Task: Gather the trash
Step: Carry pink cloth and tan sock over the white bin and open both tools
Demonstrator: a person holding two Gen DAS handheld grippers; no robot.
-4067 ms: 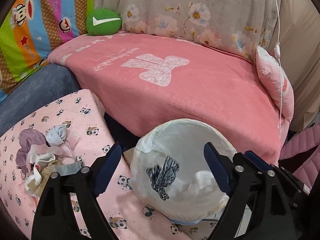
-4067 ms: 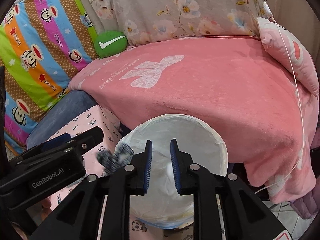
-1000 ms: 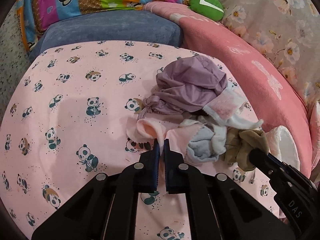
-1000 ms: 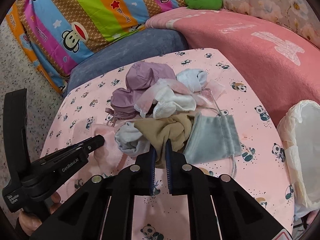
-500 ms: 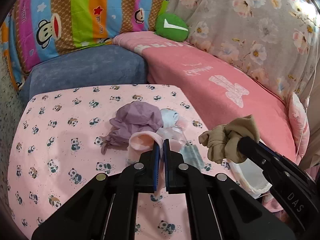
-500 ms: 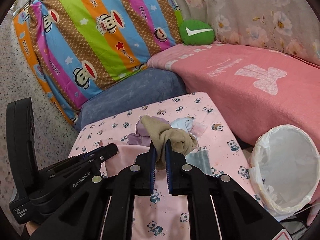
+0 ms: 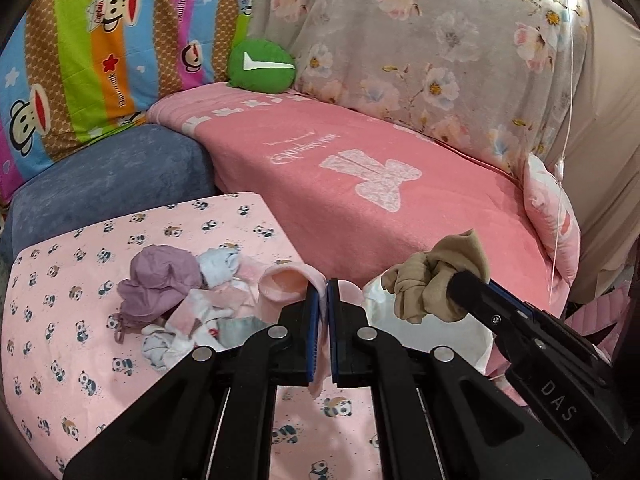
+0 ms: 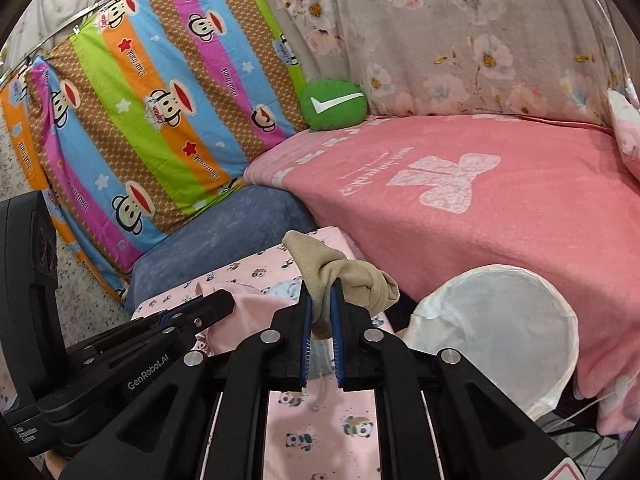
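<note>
My left gripper (image 7: 323, 288) is shut on a pale pink cloth (image 7: 286, 284) and holds it above the panda-print table (image 7: 60, 320). My right gripper (image 8: 320, 292) is shut on a tan cloth (image 8: 344, 272); the tan cloth also shows in the left wrist view (image 7: 432, 284) over the rim of the white-lined trash bin (image 7: 460, 340). The bin (image 8: 496, 332) stands to the right of the table, against the pink sofa. A pile of small cloths (image 7: 180, 292) lies on the table: purple, white, light blue, grey.
A pink blanket covers the sofa seat (image 8: 500, 200). A blue cushion (image 7: 104, 184) sits behind the table. A green round pillow (image 8: 334, 104) and striped monkey-print fabric (image 8: 160, 100) are at the back. A white cord (image 7: 568, 100) hangs at right.
Both grippers closed on cloths in the pile, lifted them off the table and moved right toward the bin. The tan cloth now hangs near the bin's rim.
</note>
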